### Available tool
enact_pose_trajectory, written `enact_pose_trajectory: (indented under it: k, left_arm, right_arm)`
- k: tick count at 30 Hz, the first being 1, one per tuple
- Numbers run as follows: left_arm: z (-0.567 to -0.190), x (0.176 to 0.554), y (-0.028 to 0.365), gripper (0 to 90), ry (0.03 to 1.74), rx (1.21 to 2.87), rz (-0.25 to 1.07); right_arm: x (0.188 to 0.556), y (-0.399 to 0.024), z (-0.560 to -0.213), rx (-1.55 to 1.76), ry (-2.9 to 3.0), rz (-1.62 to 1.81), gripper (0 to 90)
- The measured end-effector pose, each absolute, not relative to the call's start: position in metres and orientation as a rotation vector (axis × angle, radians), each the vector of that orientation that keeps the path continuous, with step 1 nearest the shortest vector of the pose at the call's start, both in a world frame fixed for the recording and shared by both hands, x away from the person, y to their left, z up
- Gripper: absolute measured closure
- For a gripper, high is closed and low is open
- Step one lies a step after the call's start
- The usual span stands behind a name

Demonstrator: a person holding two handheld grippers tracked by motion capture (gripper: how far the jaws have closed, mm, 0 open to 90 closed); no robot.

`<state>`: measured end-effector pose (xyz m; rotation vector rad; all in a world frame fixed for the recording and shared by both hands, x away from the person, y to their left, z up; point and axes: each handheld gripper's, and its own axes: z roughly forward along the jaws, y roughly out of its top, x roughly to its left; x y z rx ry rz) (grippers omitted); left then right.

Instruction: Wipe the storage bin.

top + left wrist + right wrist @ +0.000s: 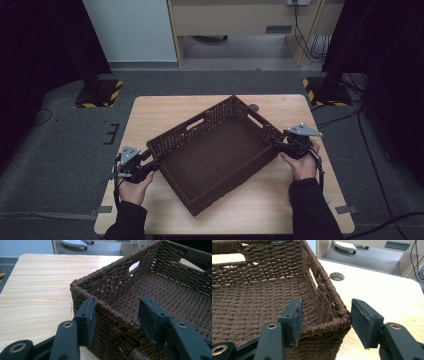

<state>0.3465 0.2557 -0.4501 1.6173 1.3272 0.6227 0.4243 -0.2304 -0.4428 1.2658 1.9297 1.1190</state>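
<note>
A dark brown woven basket [215, 152] lies askew on the light wooden table [165, 107], with nothing inside it. At its near left corner, my left gripper [156, 161] is open. In the left gripper view its jaws straddle the corner wall [110, 312], one pad outside against the weave, the other inside and apart from it. My right gripper [276, 143] is at the basket's right corner. In the right gripper view it [325, 317] stands open around the rim [337, 312], one pad inside the basket and one outside with a small gap.
A round cable hole [253, 107] sits in the table just behind the basket. Two black stands with yellow-striped bases [97, 92] [327, 90] flank the table's far corners. Cables [310, 45] hang by a wooden cabinet beyond.
</note>
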Motion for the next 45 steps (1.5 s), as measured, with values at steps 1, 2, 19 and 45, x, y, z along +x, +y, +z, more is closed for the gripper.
enact_pose_trajectory:
  k: [1,2,19,45]
  left_arm:
    - [-0.451,0.348,0.256,47.1,1.325,1.612,0.622]
    - [-0.451,0.349,0.257,47.2,1.326,1.61,0.622]
    - [-0.449,0.353,0.259,47.8,1.323,1.609,0.628]
    - [-0.454,0.353,0.257,50.0,1.328,1.646,0.589]
  right_arm:
    - [0.423,-0.231,-0.443,1.267,1.93,1.123,44.0]
    - [0.42,-0.231,-0.443,1.272,1.926,1.129,43.8]
    - [0.427,-0.238,-0.443,1.263,1.959,1.145,63.3]
    - [0.409,-0.233,-0.447,1.222,2.04,1.168,78.3]
